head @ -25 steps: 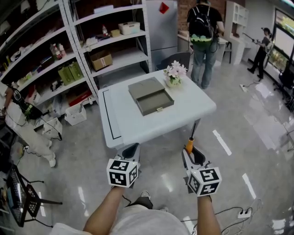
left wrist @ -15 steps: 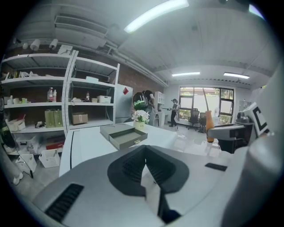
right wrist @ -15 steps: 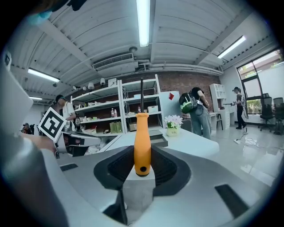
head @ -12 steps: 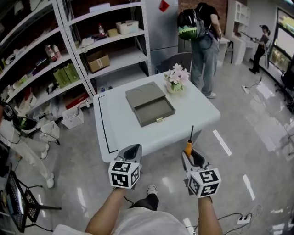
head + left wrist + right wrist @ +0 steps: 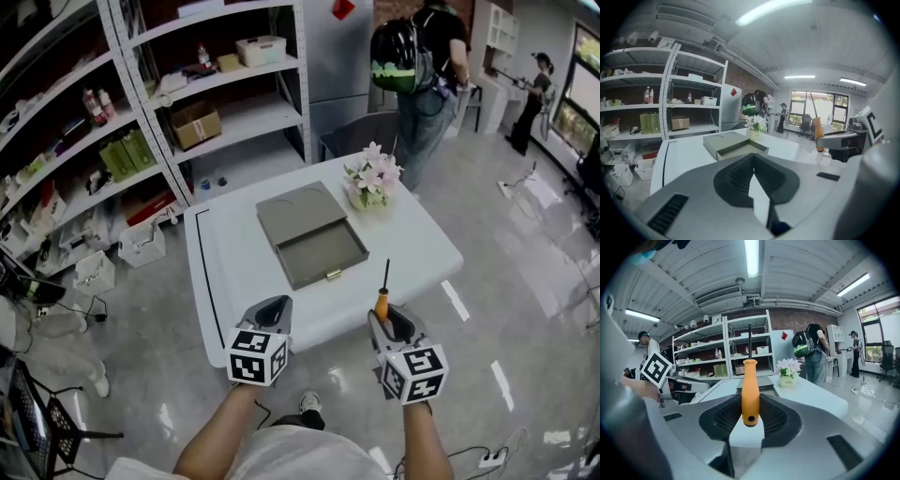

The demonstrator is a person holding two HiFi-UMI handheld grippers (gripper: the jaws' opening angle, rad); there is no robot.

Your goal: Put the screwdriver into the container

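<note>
Both grippers have neared the container (image 5: 314, 246) (lying open); right gripper (image 5: 387, 317) clamps the screwdriver (image 5: 382, 298) upright, left gripper (image 5: 272, 309) pinched closed, empty.

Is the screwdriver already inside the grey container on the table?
No, the screwdriver stands upright between the right gripper's jaws, and the container looks empty.

"Life" (faint) on flower pot (image 5: 788, 381)
</note>
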